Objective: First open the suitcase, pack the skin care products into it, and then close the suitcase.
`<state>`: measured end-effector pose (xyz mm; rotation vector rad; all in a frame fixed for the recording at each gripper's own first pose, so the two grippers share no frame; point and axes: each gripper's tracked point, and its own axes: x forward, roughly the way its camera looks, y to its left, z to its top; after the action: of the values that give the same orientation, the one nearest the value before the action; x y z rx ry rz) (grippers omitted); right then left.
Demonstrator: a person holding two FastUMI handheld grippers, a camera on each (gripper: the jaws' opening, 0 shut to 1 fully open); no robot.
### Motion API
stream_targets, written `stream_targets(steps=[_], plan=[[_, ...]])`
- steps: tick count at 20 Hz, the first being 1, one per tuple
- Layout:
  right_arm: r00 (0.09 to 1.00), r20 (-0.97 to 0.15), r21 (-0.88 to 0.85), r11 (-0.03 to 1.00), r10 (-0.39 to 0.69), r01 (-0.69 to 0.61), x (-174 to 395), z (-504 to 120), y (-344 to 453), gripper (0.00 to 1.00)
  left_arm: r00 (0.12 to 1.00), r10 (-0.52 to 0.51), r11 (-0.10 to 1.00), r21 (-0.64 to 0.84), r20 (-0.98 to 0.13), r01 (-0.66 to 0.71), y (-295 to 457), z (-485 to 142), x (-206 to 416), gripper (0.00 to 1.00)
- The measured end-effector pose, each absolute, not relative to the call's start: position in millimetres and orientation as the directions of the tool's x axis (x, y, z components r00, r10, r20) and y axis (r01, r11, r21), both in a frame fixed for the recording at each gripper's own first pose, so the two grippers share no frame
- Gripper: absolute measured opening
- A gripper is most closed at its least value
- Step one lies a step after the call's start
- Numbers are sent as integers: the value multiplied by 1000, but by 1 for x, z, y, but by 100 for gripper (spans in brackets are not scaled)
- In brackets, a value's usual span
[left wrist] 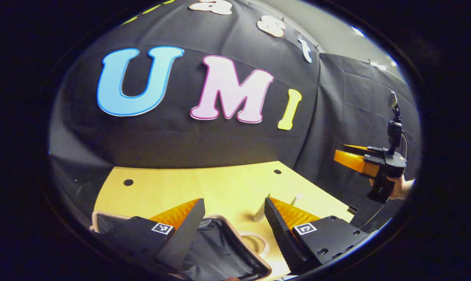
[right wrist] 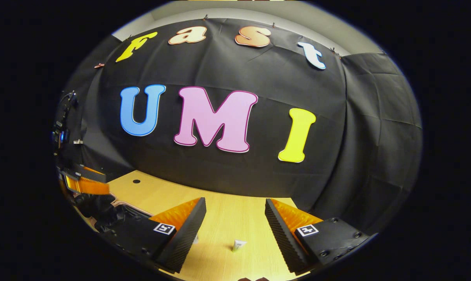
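Note:
The suitcase [left wrist: 219,253] lies open on the wooden table [left wrist: 219,181], its black lining and pink rim showing below my left gripper [left wrist: 233,201], which is open and holds nothing. A white skin care tube [left wrist: 260,212] stands on the table just beyond the case, a second white item [left wrist: 296,200] behind it. In the right gripper view a small white tube [right wrist: 238,245] lies on the table [right wrist: 227,212] beneath my open, empty right gripper [right wrist: 234,201]. Another small white item [right wrist: 195,239] peeks out by its left finger. The suitcase rim [right wrist: 120,203] shows at the left.
A hand [left wrist: 401,187] holds the right gripper [left wrist: 350,156] off the table's right side, above its edge. The left gripper [right wrist: 85,183] hangs at the far left over the case. A pale loop handle [left wrist: 258,242] lies beside the suitcase. Black cloth walls the table's back.

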<state>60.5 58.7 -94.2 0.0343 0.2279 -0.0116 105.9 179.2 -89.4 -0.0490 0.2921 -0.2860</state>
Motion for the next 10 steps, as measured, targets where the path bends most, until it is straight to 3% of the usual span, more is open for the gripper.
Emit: stream_targets(steps=[3, 10], plan=[[974, -225, 44, 999, 7, 3, 53, -94, 47, 96, 858, -345, 938, -108, -382, 329, 133, -138, 119, 96], [964, -264, 65, 998, 33, -16, 22, -113, 13, 96, 733, -317, 939, -93, -602, 330, 92, -247, 184, 97]])
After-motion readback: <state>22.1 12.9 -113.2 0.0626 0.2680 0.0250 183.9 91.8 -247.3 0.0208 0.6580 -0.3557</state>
